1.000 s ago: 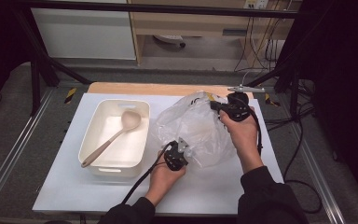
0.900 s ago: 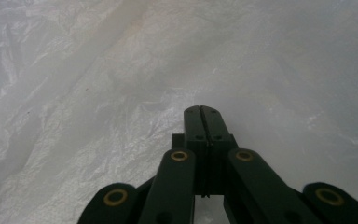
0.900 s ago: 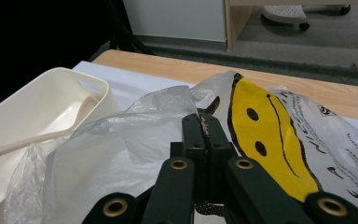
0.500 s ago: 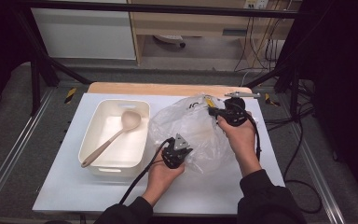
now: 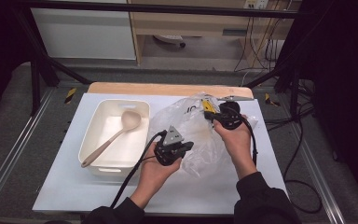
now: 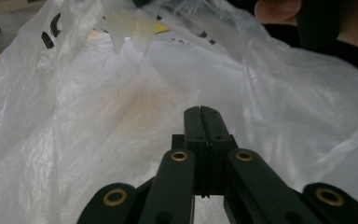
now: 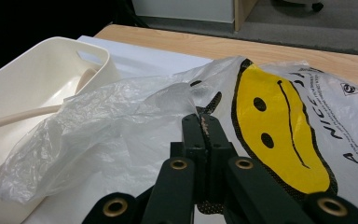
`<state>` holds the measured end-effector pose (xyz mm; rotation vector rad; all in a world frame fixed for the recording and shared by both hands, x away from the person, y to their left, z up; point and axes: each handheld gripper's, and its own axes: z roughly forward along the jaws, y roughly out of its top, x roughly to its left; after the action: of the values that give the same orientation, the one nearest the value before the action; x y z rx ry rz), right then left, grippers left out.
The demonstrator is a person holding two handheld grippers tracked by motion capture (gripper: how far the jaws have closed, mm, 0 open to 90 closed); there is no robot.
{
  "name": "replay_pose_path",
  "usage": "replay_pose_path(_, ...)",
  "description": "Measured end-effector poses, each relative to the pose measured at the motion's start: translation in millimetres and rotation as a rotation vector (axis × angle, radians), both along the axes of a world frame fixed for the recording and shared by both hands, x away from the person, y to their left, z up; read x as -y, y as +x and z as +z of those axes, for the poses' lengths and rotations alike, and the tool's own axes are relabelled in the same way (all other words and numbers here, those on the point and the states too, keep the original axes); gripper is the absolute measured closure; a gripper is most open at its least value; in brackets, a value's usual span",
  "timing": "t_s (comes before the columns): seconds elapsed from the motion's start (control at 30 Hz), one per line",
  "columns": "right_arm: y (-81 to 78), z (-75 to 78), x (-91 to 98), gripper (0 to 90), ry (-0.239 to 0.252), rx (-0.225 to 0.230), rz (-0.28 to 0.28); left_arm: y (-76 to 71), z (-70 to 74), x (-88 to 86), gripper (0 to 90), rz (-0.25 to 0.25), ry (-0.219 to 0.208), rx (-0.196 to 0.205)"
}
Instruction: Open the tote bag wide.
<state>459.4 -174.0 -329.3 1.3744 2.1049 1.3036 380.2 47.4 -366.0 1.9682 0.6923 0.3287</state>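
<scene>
A clear plastic bag (image 5: 198, 140) with a yellow smiley print (image 7: 279, 126) hangs spread between my two grippers over the white table mat. My left gripper (image 5: 187, 146) is shut at the bag's near left side, its jaws (image 6: 200, 111) pressed together against the film (image 6: 98, 116). My right gripper (image 5: 210, 115) is shut on the bag's far top edge, and a black-printed strip of film is pinched at its tips (image 7: 202, 119). The hand that holds the right gripper (image 6: 279, 9) shows beyond the bag.
A cream tub (image 5: 91, 140) stands on the mat left of the bag, with a long-handled spoon (image 5: 121, 128) lying in it. The tub's rim (image 7: 42, 51) is close to the bag's loose edge. A wooden board (image 5: 168, 88) runs along the mat's far side.
My left gripper has risen and drawn the bag's near side up with it. The right gripper has dipped slightly at the bag's top edge.
</scene>
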Motion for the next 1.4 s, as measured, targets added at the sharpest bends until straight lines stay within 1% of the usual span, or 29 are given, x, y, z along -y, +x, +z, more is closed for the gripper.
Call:
replay_pose_path(0.1,-0.8,-0.9,-1.3,90.0,0.005,-0.001,0.004,0.0,6.0,-4.7,90.0,-0.005,-0.007,-0.005)
replay_pose_path(0.2,-1.5,-2.4,-1.8,90.0,0.005,0.000,0.005,-1.1,12.9,-10.4,90.0,-0.007,-0.008,0.002)
replay_pose_path(0.27,-2.5,-2.9,-1.9,90.0,0.009,-0.004,0.004,-2.7,18.6,-14.6,85.3,0.004,0.000,0.015)
replay_pose_path(0.3,-2.7,-3.3,-1.8,90.0,0.010,-0.004,0.003,-3.5,21.5,-16.9,82.4,0.007,0.003,0.020)
replay_pose_path(0.33,-3.1,-3.5,-1.8,90.0,0.013,-0.006,0.001,-4.4,24.4,-19.4,79.5,0.012,-0.003,0.024)
replay_pose_path(0.5,-4.5,-3.9,-4.2,90.0,0.026,-0.007,0.002,-5.2,35.5,-33.8,58.7,0.049,-0.010,0.046)
replay_pose_path(0.57,-3.7,-4.1,-5.3,90.0,0.026,-0.005,0.003,-4.6,39.8,-40.4,48.8,0.089,-0.002,0.078)
replay_pose_path(0.6,-3.5,-4.2,-5.6,90.0,0.020,-0.006,0.006,-3.9,41.8,-43.9,41.8,0.102,0.002,0.085)
replay_pose_path(0.63,-3.5,-4.5,-6.0,90.0,0.017,-0.007,0.006,-3.1,43.5,-48.0,37.3,0.114,0.004,0.090)
replay_pose_path(0.67,-3.3,-4.9,-6.2,90.0,0.010,-0.006,0.008,-2.4,44.9,-52.3,35.3,0.127,0.007,0.096)
replay_pose_path(0.73,-4.0,-4.8,-6.6,90.0,0.006,-0.008,0.007,-0.3,46.8,-60.6,29.2,0.149,0.016,0.097)
replay_pose_path(0.8,-4.9,-4.0,-6.3,90.0,0.004,-0.006,0.007,2.0,48.4,-68.8,23.3,0.165,0.032,0.087)
replay_pose_path(0.97,-5.9,-4.2,-5.5,90.0,-0.003,-0.009,0.010,7.9,52.6,-87.9,14.1,0.201,0.054,0.077)
replay_pose_path(1.03,-5.8,-4.6,-5.2,90.0,-0.001,-0.010,0.011,9.4,54.2,-95.3,11.9,0.211,0.060,0.076)
replay_pose_path(1.17,-4.9,-5.8,-5.5,90.0,-0.001,-0.012,0.015,12.0,56.7,-109.5,6.8,0.226,0.058,0.076)
replay_pose_path(1.27,-4.7,-6.6,-6.0,90.0,-0.004,-0.014,0.015,13.6,58.0,-118.4,6.1,0.249,0.050,0.076)
replay_pose_path(1.37,-4.9,-7.7,-5.8,90.0,-0.003,-0.016,0.015,15.1,59.7,-127.1,6.1,0.271,0.051,0.073)
replay_pose_path(1.4,-4.8,-8.2,-5.4,90.0,-0.006,-0.015,0.016,15.5,60.4,-130.3,6.1,0.273,0.058,0.069)
